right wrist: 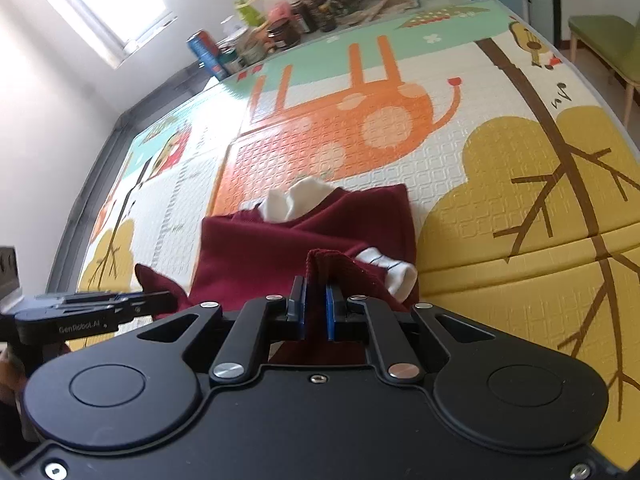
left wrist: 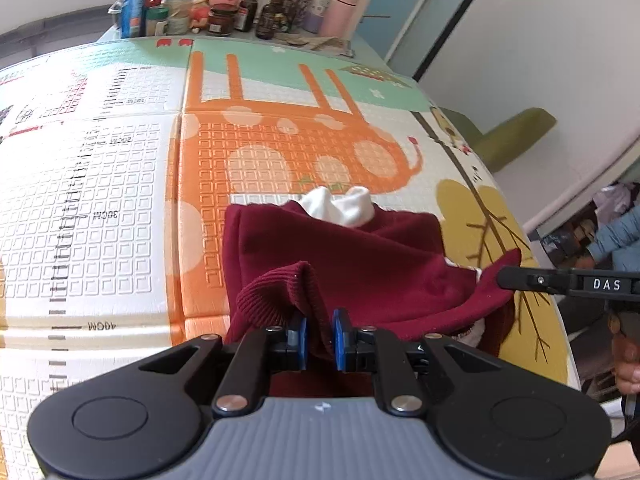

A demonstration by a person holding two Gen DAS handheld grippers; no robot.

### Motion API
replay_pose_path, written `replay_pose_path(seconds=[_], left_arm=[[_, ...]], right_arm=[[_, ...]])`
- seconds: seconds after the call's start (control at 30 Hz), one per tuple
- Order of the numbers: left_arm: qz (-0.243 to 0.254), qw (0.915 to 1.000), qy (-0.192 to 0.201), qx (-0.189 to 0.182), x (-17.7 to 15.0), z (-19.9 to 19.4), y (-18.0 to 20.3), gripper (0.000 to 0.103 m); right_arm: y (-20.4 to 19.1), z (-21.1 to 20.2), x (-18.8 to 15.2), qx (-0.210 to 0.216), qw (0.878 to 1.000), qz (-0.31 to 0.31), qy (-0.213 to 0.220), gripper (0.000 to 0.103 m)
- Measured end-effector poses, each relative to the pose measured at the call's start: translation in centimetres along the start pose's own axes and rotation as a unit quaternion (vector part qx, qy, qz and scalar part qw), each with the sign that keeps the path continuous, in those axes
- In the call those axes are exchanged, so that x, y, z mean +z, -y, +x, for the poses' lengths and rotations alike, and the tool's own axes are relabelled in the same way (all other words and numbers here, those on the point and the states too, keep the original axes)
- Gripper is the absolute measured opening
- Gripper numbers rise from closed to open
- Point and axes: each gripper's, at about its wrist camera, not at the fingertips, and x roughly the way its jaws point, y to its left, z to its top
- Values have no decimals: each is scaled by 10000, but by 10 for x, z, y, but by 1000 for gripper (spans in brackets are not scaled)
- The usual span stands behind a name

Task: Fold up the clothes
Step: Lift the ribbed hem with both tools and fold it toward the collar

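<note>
A big play mat (left wrist: 120, 168) covers the tabletop. The dark red sweater (left wrist: 340, 248) lies on it at about 6 o'clock, partly folded. The left gripper (left wrist: 320, 338) pinches its ribbed edge, and the right gripper (right wrist: 316, 312) pinches another edge. I think the fold is halfway; it must be laid flat. The white collar (left wrist: 340, 206) peeks out at 12 o'clock. The sweater's near part is hidden.

I see a dark red knit garment (left wrist: 360, 264) with white cuffs (right wrist: 394, 274), lying on an embossed foam play mat (left wrist: 120, 184) printed with an orange white-spotted animal (left wrist: 304, 148) and mustard-yellow trees (right wrist: 520, 184).
</note>
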Motion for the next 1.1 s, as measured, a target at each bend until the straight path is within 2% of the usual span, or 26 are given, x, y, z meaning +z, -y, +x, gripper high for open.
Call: replay_pose_path(seconds=[0.17,0.37,0.7,1.1], left_arm=[[-199,9997,-102,127,8,21,-6,15],[-358,9987,-181,303,16,41,-12,18],[-383,9966,-349,638,26,67,-16,19],[-590,9948,-333,758,33,77,-23,20]], right_arm=[[19,25,9,-156,9991,397,-44,8],[30,52,15,-345,9978,551,-128,8],[31,84,24,-740,9957,475,-289,8],[22,101,30,-1288,9908,314,-288,8]])
